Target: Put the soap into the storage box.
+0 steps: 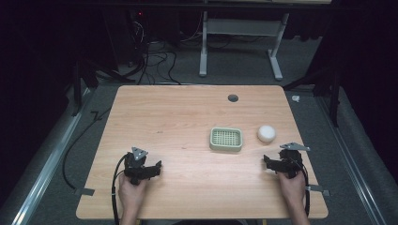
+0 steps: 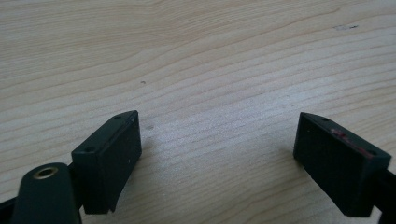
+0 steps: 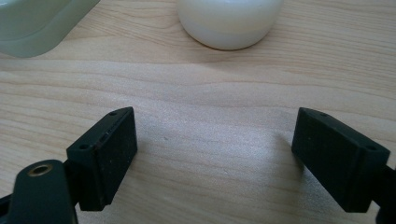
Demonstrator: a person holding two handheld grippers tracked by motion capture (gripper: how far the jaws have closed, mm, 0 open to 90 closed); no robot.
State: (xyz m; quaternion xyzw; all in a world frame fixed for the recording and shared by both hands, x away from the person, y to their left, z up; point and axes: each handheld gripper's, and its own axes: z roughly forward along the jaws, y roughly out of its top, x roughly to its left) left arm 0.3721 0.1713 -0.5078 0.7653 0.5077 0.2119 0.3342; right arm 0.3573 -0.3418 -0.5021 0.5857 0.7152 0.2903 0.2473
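Both the left claw [image 1: 149, 169] and the right claw [image 1: 273, 163] rest wide open and empty on the counter [image 1: 178, 122]; judging by position, the right claw next reaches for the white soap [image 3: 229, 21].

Right gripper view: white round object [image 3: 229, 23] cut off by top edge, upper part unseen. Pale green tray [image 3: 39, 23] clipped at top-left corner, just one rounded corner in frame.

High view: small dark disc [image 1: 233, 98] near table's far edge, too small to ID. Small pale bit on floor [image 1: 295, 98] beyond table's right far corner, same. Person's forearms cut by bottom edge.
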